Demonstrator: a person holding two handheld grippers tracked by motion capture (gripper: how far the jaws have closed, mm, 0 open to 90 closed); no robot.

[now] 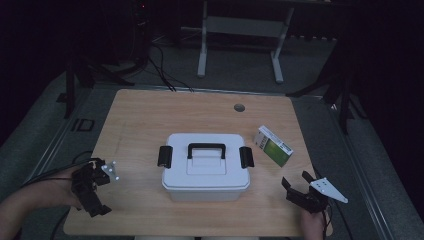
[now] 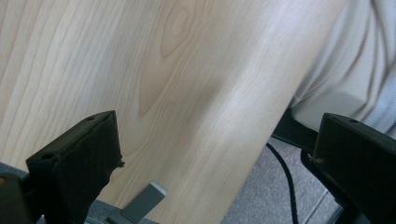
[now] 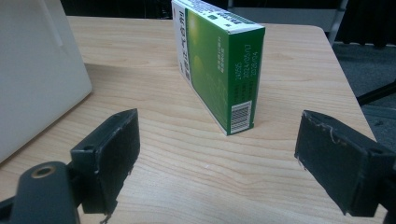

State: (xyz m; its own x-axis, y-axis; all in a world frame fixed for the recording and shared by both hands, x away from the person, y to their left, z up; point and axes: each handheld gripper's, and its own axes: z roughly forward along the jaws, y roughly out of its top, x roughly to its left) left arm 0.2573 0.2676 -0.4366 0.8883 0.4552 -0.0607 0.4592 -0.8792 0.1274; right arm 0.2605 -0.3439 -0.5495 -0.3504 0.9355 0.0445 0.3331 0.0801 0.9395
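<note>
- The right claw [image 1: 299,186] hovers low over the near right corner of the wooden tabletop [image 1: 140,120], jaws spread wide and holding nothing, aimed at a green-and-white carton [image 1: 273,145] that stands on its long edge just right of the white storage box [image 1: 205,167].
- The left claw [image 1: 98,186] waits at the near left edge of the tabletop, well apart from the box, likewise released and empty.
- The step in hand appears to be the approach to the carton; the box lid sits closed, both black side latches down and the handle flat.
- The next move likely calls for the right claw to advance and straddle the carton's narrow barcode end [image 3: 240,116] squarely, since a skewed close could tip it.
- The right gripper view shows the barcode and printed date on the carton [image 3: 219,65], illegible from above; the left gripper view shows bare wood grain [image 2: 177,93], a trailing cable [image 2: 287,182] and a pale garment [image 2: 355,70] beyond the edge.
</note>
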